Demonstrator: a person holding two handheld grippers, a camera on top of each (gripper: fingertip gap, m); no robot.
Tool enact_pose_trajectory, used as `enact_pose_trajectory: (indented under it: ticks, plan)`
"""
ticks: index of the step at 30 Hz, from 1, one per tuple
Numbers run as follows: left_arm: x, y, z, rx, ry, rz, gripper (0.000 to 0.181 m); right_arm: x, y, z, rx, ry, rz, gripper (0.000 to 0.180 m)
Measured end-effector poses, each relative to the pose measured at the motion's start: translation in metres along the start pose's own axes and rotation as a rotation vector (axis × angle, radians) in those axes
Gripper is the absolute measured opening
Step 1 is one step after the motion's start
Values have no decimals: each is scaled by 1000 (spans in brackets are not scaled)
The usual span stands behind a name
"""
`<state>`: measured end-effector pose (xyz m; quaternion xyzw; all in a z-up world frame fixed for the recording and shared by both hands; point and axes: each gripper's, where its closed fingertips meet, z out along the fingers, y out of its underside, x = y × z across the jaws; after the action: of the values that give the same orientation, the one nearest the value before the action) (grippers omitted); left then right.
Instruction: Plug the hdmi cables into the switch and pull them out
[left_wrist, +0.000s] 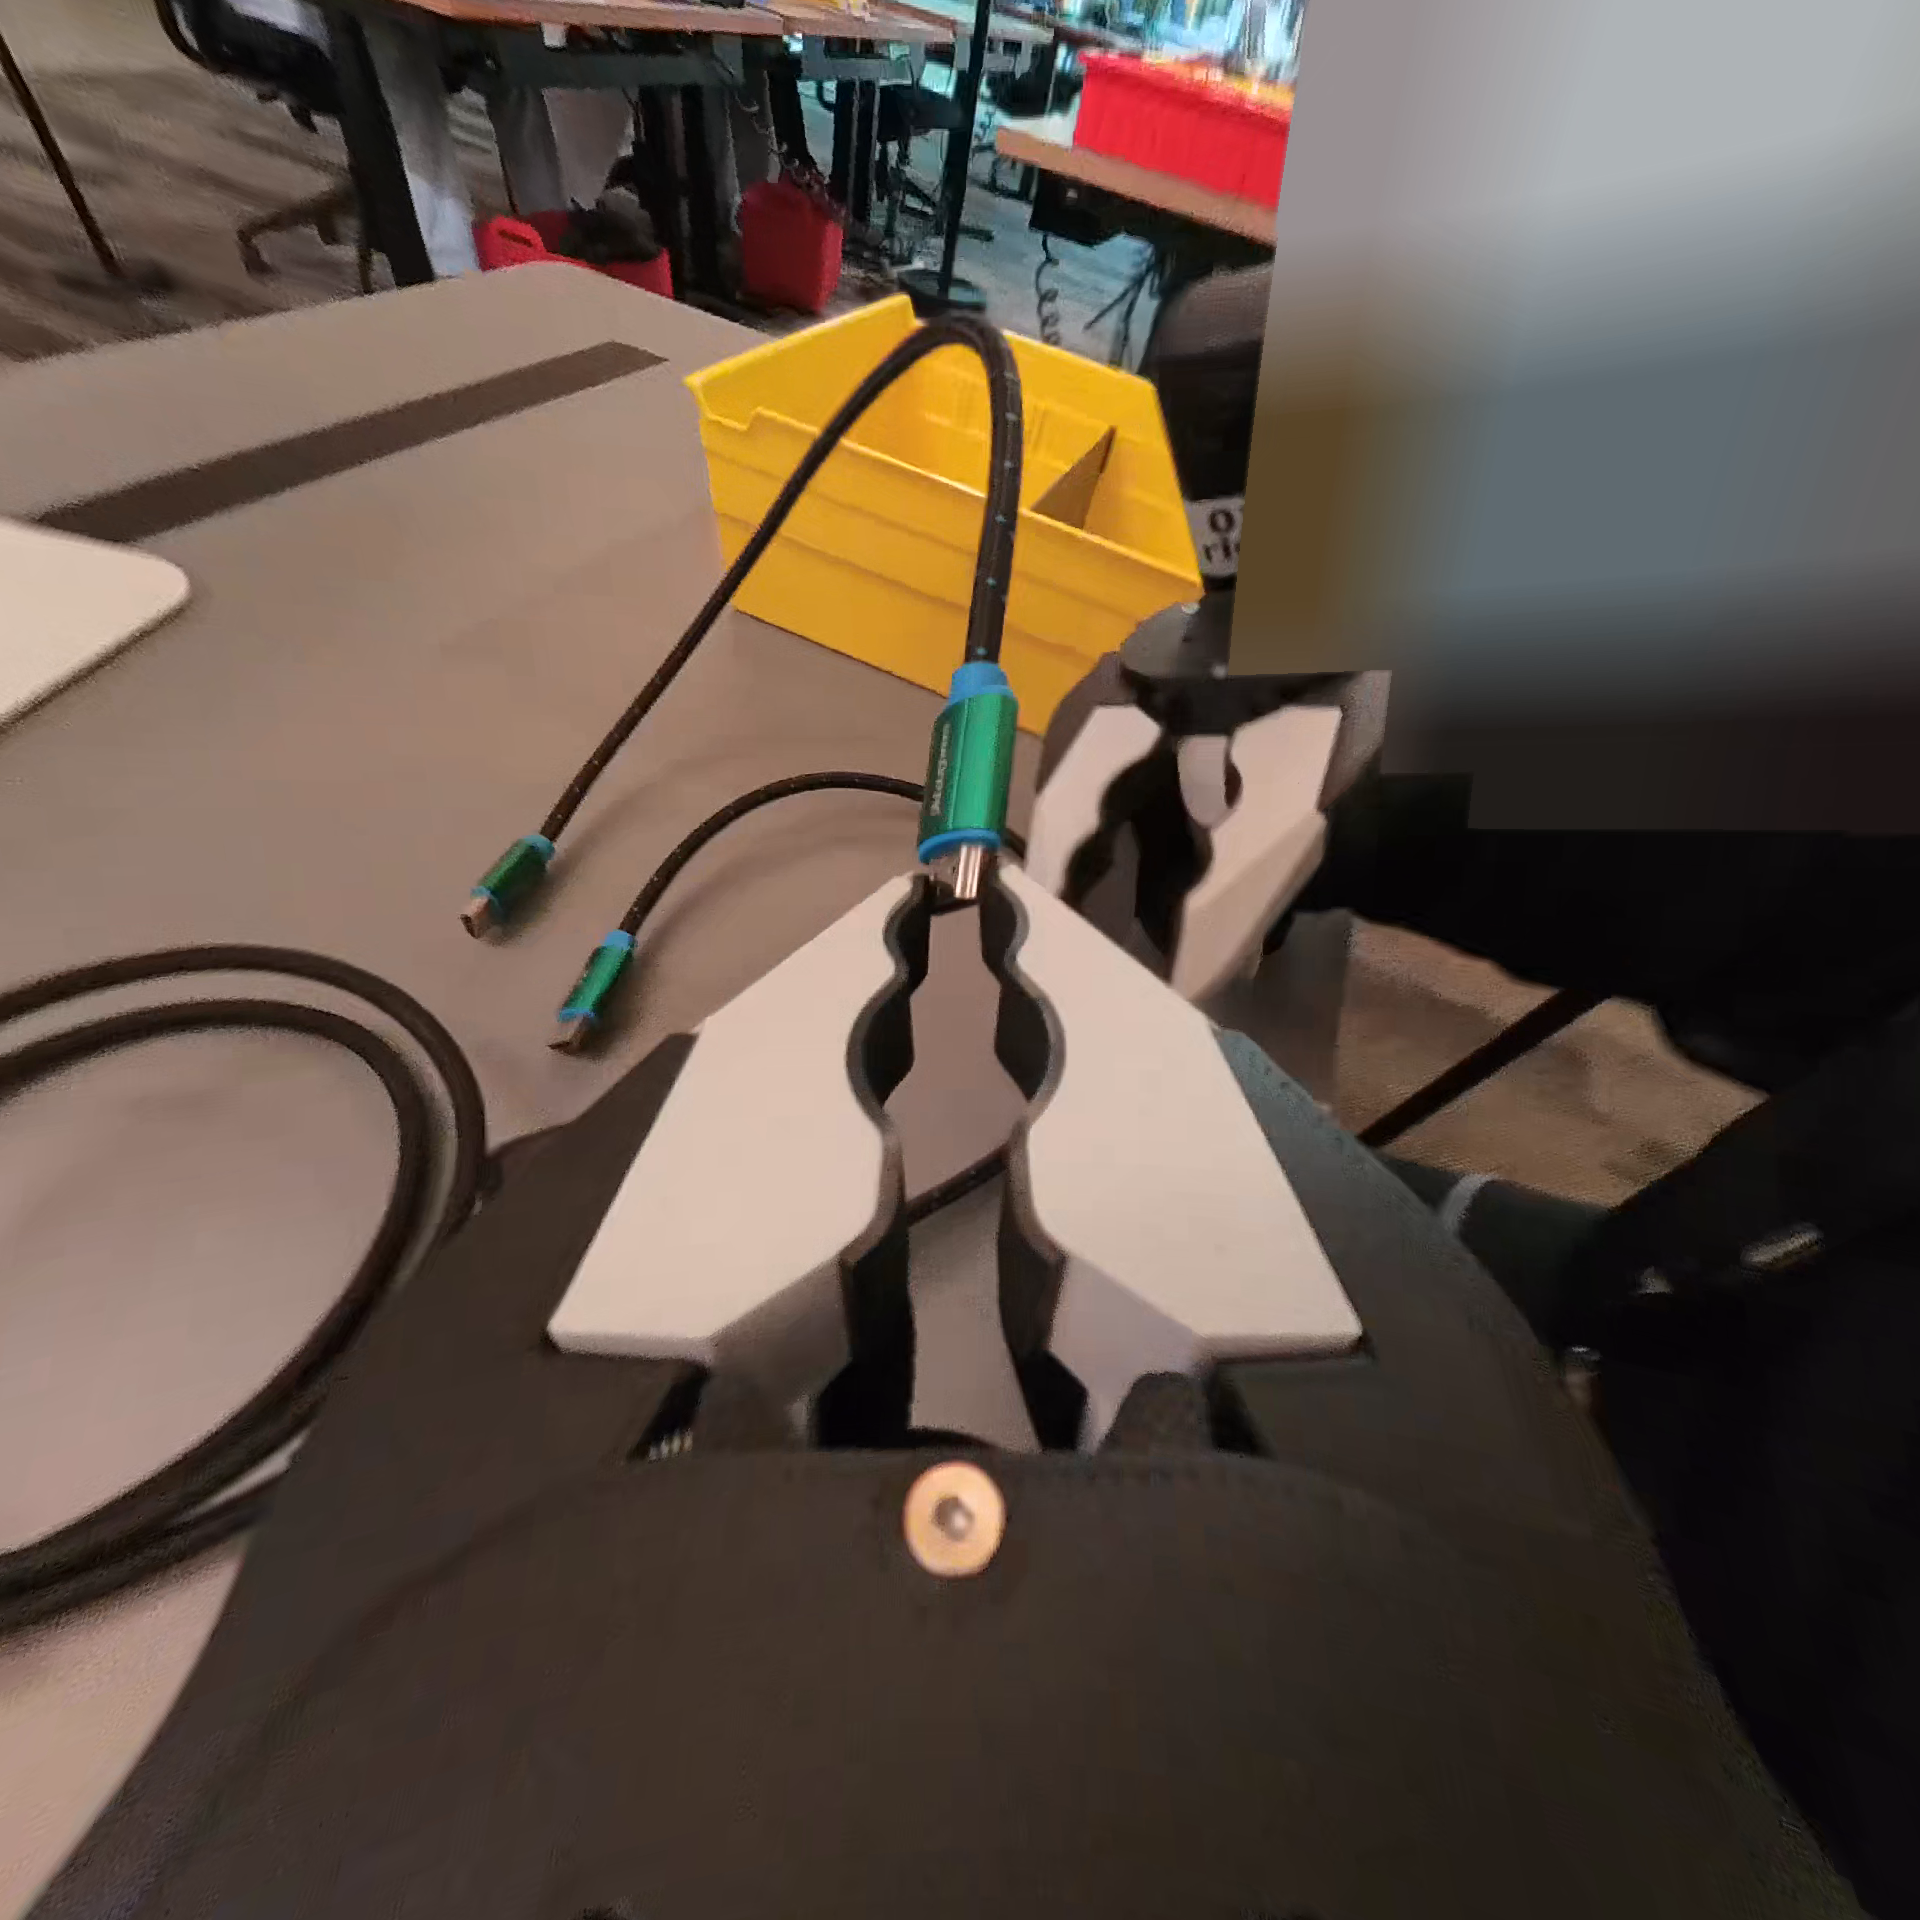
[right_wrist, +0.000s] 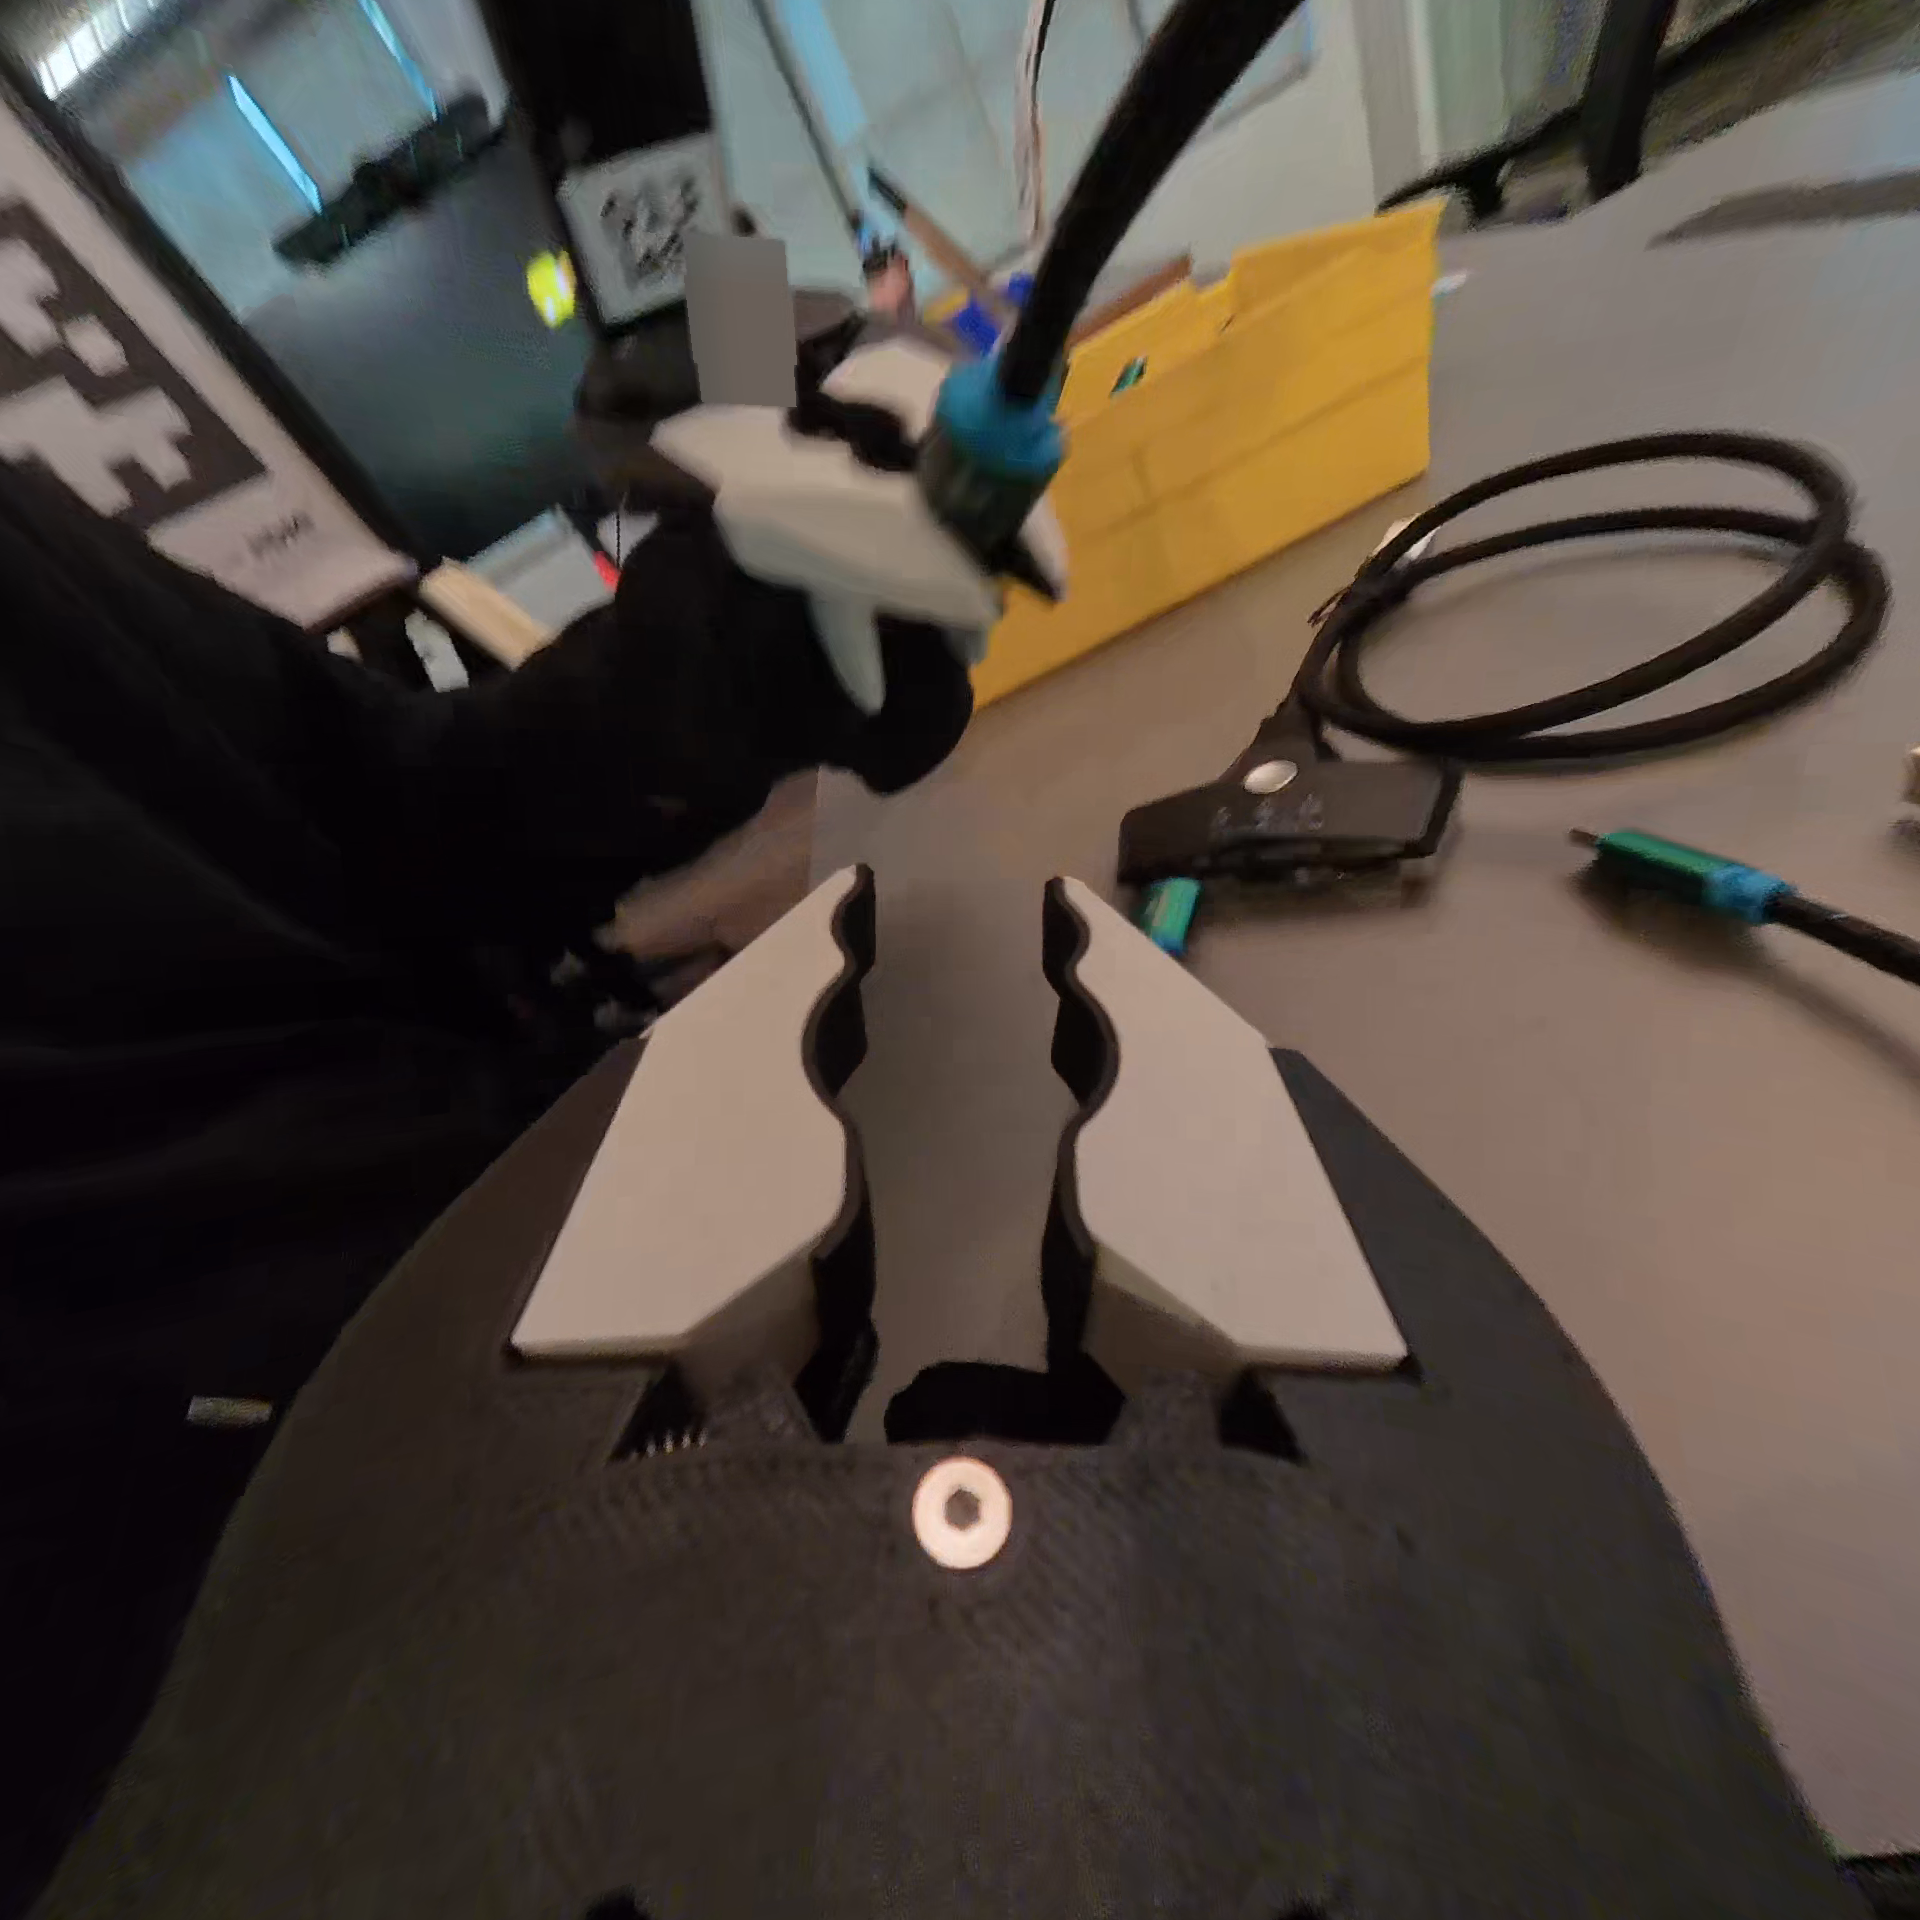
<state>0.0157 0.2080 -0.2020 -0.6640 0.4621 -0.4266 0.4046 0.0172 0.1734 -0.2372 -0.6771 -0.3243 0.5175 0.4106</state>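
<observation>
At the centre of the left wrist view, the metal tip of a green HDMI plug (left_wrist: 961, 790) is pinched between the fingertips of the left hand-held gripper (left_wrist: 956, 894), with its braided cable arching up toward the yellow bin (left_wrist: 883, 551) at the upper middle of the frame. Two more green plugs (left_wrist: 509, 883) (left_wrist: 594, 987) are seen lying on the grey bench (left_wrist: 364, 675) at the left of centre, near a coiled black cable (left_wrist: 312, 1091) at the left edge. In the right wrist view, the right hand-held gripper (right_wrist: 958, 904) is held narrowly parted over the bench with nothing between its fingers. The black switch (right_wrist: 1288, 821) is found right of centre, flat on the bench, with a green plug (right_wrist: 1169, 909) just beside its near edge; whether it is seated cannot be told.
</observation>
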Motion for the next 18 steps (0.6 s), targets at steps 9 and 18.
enact_pose_trajectory:
  ticks: [9, 18]
  plan:
    - [-8, 2, -13, 6, 224, -402, 7, -28, -54, -4, 25, 188, -520, 27]
    - [-10, 10, -30, 1, 327, -546, 7, 5, -62, 13, -251, 314, -948, 32]
